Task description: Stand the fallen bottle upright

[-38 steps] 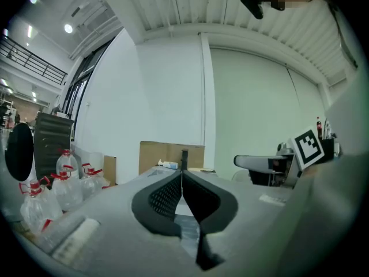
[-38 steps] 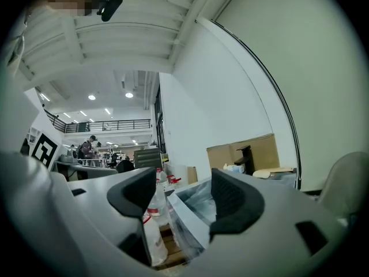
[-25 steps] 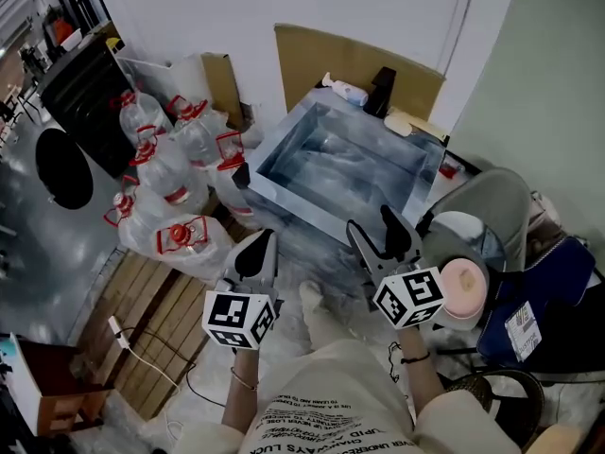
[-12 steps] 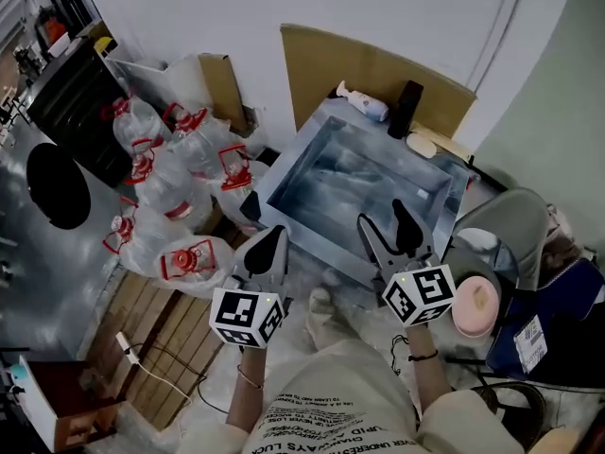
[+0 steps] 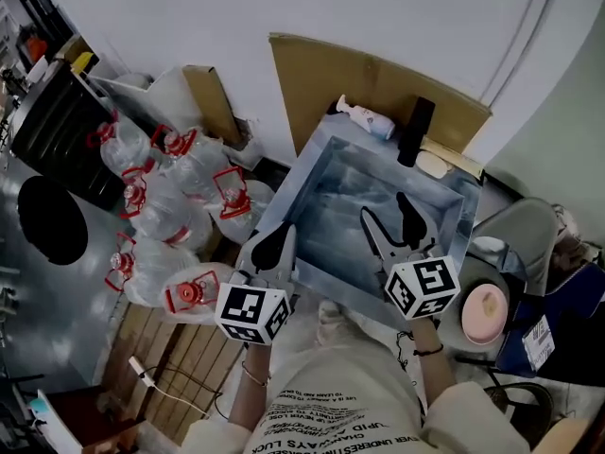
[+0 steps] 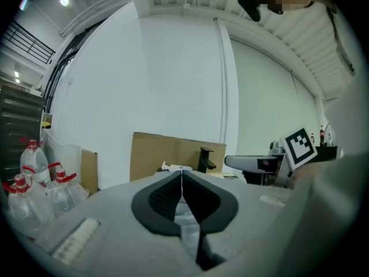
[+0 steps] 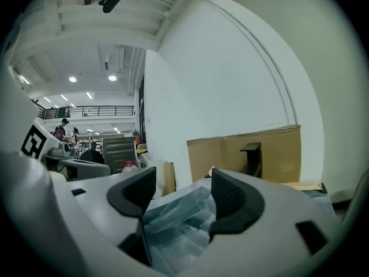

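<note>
Fallen bottle [image 5: 364,118] is lying along the sink's [image 5: 286,185] far edge, beside the tap [image 5: 414,132], beyond both tongs. Right tongs [image 5: 388,211] are being held apart, empty, nearer. Left tongs [image 5: 280,239] are being held together.

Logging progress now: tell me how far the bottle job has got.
Done: nothing; the white bottle lies on its side on the back rim of the sink, beside the black faucet. In hand: nothing; the left gripper is shut and empty, the right gripper open, both short of the bottle. Left: reach, grip, stand it upright.
</note>
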Demonstrator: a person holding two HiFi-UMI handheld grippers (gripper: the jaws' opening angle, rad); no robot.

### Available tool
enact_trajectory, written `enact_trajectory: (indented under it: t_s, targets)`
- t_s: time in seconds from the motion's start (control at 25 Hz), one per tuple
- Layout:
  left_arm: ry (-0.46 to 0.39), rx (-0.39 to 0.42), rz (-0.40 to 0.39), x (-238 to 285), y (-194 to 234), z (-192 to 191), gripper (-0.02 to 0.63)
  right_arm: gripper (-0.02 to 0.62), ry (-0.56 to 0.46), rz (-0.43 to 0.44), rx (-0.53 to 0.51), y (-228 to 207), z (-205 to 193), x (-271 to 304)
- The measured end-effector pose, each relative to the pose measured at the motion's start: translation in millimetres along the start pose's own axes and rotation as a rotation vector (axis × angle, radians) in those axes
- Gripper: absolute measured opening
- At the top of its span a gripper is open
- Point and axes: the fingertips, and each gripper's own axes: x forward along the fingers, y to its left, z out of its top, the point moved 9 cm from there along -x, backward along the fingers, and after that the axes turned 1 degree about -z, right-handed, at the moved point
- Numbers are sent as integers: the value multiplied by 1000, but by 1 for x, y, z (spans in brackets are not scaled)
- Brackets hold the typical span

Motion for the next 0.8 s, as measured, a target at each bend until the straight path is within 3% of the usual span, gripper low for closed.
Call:
enact_trajectory:
  t_s: [0.32,0.8]
  targets:
    - [13,13,-54,45,24,12,26,284,-5,-27,1,-14,9,42]
    - [35,-4,-142,109,54,24,26,284,45,-57,-81,-22,24,110]
